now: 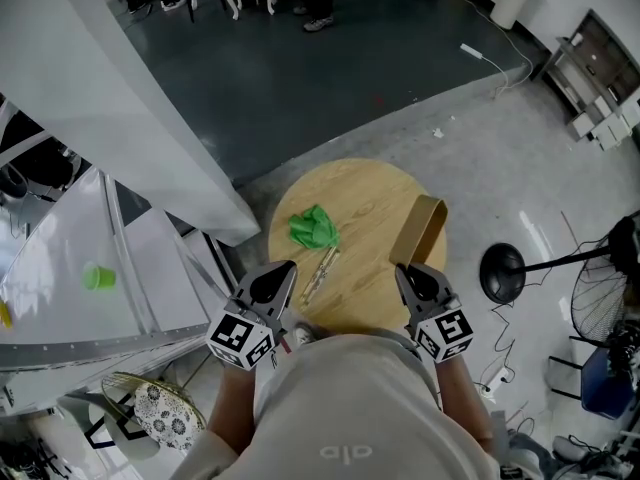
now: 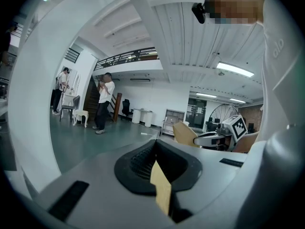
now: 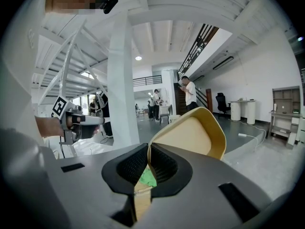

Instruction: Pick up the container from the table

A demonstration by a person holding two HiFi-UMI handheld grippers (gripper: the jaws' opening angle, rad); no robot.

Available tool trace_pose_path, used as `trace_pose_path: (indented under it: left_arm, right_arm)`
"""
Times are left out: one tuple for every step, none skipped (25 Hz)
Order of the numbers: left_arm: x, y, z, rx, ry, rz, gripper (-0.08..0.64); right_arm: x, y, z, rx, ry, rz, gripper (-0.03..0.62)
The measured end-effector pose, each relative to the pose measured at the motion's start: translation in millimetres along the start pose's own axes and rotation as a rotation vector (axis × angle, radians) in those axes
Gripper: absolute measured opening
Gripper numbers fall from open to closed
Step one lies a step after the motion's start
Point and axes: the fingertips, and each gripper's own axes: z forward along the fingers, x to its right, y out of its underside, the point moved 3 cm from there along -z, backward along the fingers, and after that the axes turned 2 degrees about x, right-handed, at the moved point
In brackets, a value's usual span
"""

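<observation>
A tan, thin-walled container (image 1: 421,228) stands tipped over the right part of the round wooden table (image 1: 370,193). My right gripper (image 1: 405,270) is shut on its near rim. In the right gripper view the container (image 3: 190,132) rises just past the jaws of the right gripper (image 3: 148,155), which pinch its wall. I cannot tell whether it touches the tabletop. My left gripper (image 1: 283,271) hovers at the table's near left edge, shut with nothing in it. The left gripper view shows the left gripper (image 2: 155,149) with only a sliver of tabletop behind its tips.
A crumpled green cloth (image 1: 313,228) and a thin stick-like utensil (image 1: 320,273) lie on the table's left half. A black round fan base (image 1: 502,273) stands on the floor to the right. A slanted white column (image 1: 120,98) and a glass surface with a green cup (image 1: 99,277) are at the left.
</observation>
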Motion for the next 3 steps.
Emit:
trace_pose_path:
  left_arm:
    - [0.1,0.0,-0.1,0.0,-0.001,0.0,0.015]
    - [0.0,-0.1,-0.1,0.0,-0.002,-0.001,0.015]
    - [-0.1,-0.3,0.0,0.0,-0.002,-0.001,0.015]
  right_arm:
    - [0.8,0.4,0.0,-0.002,-0.001,0.0,0.044]
    - [1.6,0.8,0.1,-0.004,-0.001,0.0,0.044]
    - [2.4,1.1,0.2,-0.006,-0.002,0.0,0.044]
